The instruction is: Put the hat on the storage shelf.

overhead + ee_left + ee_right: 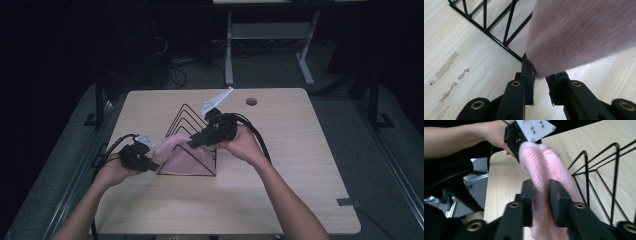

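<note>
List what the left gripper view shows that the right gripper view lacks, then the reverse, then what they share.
Left gripper view: pale stains on the tabletop, and the left gripper up close, its jaws apart at the lower edge of the pink knit cloth. Right gripper view: the person's left hand, grey floor, and the right gripper with the cloth between its jaws. Both: the cloth, the black wire rack and the wooden table.

Setting: lab or recording studio. Evidence: pale wood-laminate worktop (280, 190) with cable grommet hole (251, 101); dark curtained surround; grey carpeted floor (390, 150); second white-framed desk (270, 35) behind; loose cables (175, 75) on floor; office chair base (454, 202).
</note>
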`<state>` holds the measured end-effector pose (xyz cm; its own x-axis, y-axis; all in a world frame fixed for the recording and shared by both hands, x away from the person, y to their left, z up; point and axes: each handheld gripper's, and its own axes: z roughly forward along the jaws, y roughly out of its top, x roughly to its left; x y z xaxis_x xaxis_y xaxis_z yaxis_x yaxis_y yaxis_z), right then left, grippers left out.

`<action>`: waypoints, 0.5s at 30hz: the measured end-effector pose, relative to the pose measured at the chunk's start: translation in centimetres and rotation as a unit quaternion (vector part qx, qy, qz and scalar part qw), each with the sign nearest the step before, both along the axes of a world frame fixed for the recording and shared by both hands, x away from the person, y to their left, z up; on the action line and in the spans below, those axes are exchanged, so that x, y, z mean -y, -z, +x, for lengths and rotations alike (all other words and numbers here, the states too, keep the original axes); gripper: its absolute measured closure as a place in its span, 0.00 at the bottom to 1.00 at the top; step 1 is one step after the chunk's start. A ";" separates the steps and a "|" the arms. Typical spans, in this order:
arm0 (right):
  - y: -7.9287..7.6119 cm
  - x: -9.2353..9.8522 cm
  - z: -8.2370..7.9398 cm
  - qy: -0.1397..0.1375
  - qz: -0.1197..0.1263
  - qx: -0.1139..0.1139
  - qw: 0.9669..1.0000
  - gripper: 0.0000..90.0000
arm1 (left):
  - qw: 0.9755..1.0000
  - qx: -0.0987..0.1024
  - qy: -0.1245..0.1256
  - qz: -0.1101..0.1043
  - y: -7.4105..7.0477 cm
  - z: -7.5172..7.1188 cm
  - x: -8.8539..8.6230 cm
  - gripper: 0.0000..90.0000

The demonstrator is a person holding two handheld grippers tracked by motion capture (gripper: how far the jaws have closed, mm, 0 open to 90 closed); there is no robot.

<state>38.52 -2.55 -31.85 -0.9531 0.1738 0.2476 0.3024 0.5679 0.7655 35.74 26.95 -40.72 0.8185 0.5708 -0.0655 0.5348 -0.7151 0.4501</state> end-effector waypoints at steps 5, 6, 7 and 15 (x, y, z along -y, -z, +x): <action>0.1 0.7 0.2 0.023 0.009 -0.021 0.999 0.60 | 1.000 -0.003 -0.004 -0.010 -0.3 0.1 -0.1 0.79; 0.1 0.7 0.2 0.023 0.009 -0.021 0.999 0.60 | 1.000 -0.003 -0.004 -0.010 -0.3 0.1 -0.1 0.77; 0.0 1.0 0.1 0.030 0.014 -0.021 0.999 0.58 | 1.000 -0.001 -0.001 -0.009 -0.3 0.0 -0.1 0.76; -0.2 2.1 0.0 0.041 0.018 -0.025 0.999 0.55 | 1.000 -0.002 -0.003 -0.014 -0.6 -0.2 -0.1 0.71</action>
